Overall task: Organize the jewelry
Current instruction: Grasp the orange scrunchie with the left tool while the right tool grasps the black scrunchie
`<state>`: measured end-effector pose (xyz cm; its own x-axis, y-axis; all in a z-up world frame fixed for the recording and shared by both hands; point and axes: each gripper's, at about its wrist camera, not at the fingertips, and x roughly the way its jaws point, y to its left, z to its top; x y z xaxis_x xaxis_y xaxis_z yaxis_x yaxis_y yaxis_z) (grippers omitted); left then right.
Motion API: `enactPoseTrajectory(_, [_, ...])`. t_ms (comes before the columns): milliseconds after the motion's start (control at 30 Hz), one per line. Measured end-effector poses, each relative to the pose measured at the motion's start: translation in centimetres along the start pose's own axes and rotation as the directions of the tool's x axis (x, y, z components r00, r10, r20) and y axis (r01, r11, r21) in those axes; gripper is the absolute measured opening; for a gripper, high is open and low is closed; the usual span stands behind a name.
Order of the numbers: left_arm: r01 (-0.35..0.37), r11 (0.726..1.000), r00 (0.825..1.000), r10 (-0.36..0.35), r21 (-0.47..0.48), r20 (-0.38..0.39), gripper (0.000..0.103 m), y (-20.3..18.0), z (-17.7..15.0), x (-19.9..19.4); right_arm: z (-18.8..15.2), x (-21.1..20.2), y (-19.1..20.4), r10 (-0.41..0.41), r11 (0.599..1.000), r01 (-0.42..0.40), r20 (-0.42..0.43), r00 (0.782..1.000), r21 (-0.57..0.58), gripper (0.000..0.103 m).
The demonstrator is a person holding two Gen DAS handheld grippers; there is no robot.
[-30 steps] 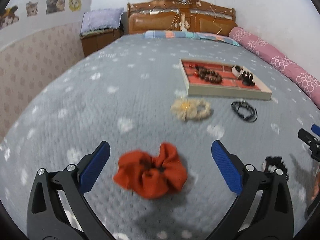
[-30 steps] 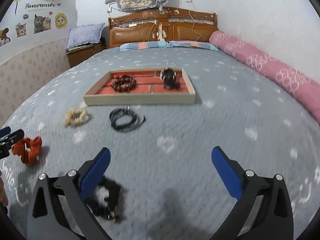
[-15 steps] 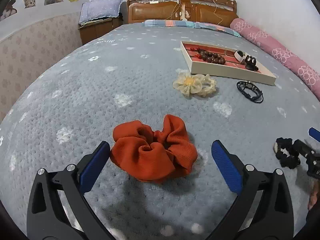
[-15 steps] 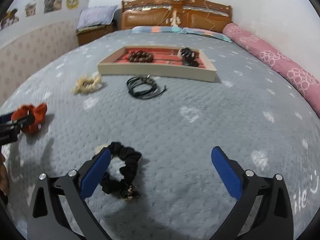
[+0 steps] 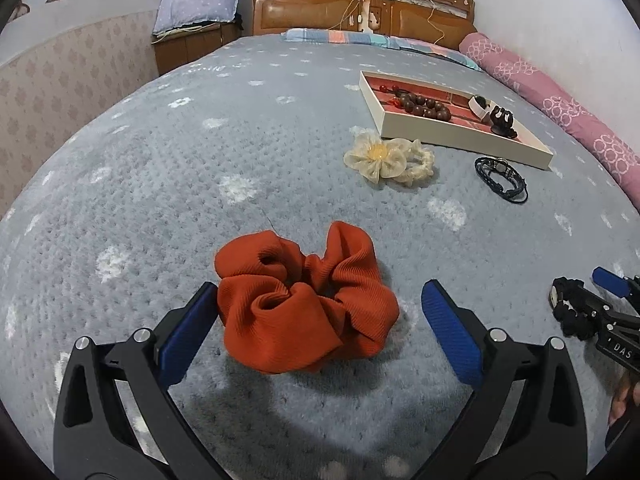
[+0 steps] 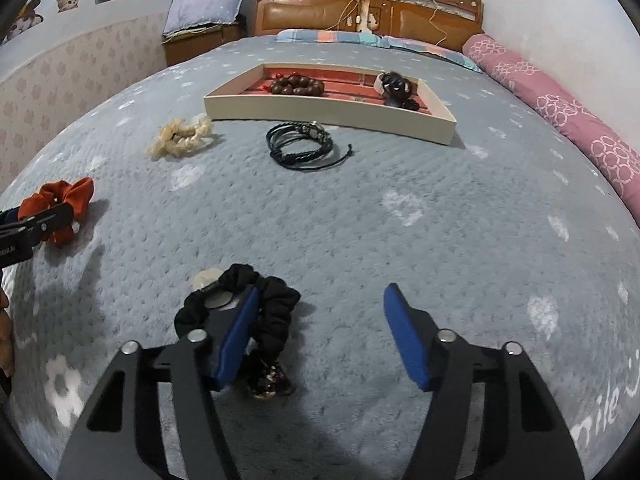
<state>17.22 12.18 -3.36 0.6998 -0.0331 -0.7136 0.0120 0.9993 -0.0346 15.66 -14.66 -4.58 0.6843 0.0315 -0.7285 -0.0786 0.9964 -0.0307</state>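
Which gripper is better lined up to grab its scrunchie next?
Left. The rust-orange fabric scrunchie sits centred between the left gripper's open jaws. The right gripper's closing jaws straddle only one side of the black scrunchie.

Both views are taken low over the grey bedspread (image 5: 280, 128), angled down toward the headboard (image 6: 368, 4) at twelve o'clock; the jewelry tray (image 5: 452, 136) is shared.

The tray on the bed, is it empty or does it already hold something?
Not empty. The tray holds a brown bead bracelet and a dark item further right.
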Motion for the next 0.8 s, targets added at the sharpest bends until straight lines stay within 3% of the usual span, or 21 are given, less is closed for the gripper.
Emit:
enactPoseTrajectory(133, [0.009, 1.0, 1.0, -0.009, 0.005, -0.01, 0.081, -0.1, -0.1, 0.3, -0.1, 0.1, 0.5, 0.016, 1.0, -0.016, -0.006, 1.0, -0.018, 0.047])
enactPoseTrajectory(467, [0.041, 0.999, 0.999, -0.041, 0.0, -0.031, 0.056, -0.1, -0.3, 0.7, -0.2, 0.1, 1.2, 0.077, 0.996, -0.077, -0.015, 0.997, -0.044, 0.019])
enactPoseTrajectory(800, [0.048, 0.999, 0.999, -0.048, 0.002, -0.009, 0.034, -0.2, -0.2, 0.3, -0.3, -0.2, 1.2, 0.092, 0.995, -0.093, -0.007, 0.996, -0.045, 0.012])
